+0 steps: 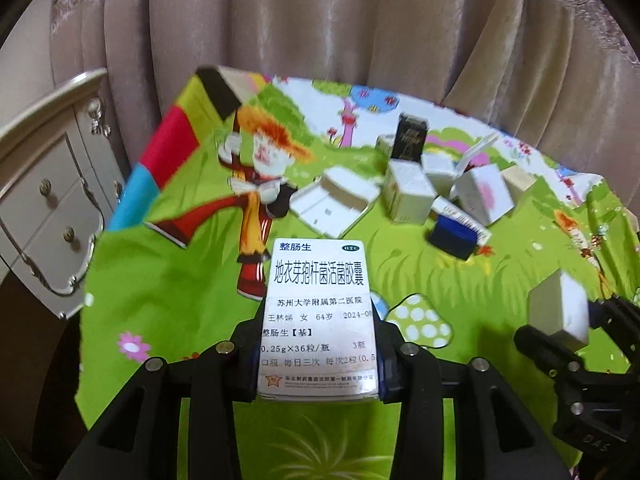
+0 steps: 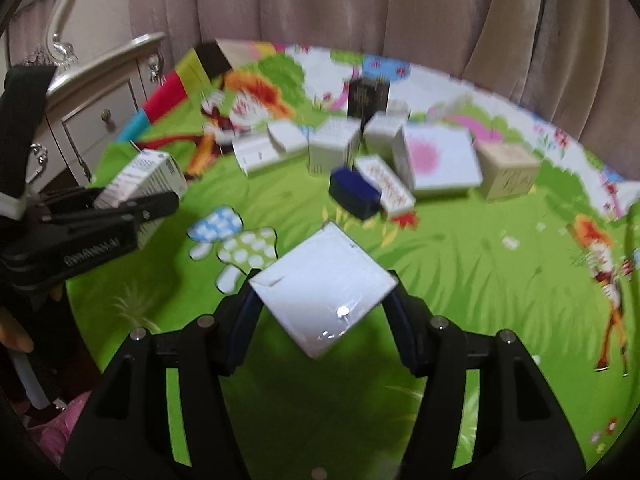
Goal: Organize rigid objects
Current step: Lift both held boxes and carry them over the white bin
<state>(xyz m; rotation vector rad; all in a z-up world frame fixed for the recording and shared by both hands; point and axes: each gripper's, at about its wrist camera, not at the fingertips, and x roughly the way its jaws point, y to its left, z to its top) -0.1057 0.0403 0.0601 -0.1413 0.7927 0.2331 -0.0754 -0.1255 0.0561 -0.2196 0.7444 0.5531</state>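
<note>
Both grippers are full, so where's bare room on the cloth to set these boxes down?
The green grass print between the dark blue box and the grippers is free, and so is the left side by the cartoon figure. The box cluster at the back is crowded.

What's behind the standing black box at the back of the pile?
Beside the black box a small white box pokes out at its left; past them only printed cloth, then curtain. Anything directly behind it is hidden.
</note>
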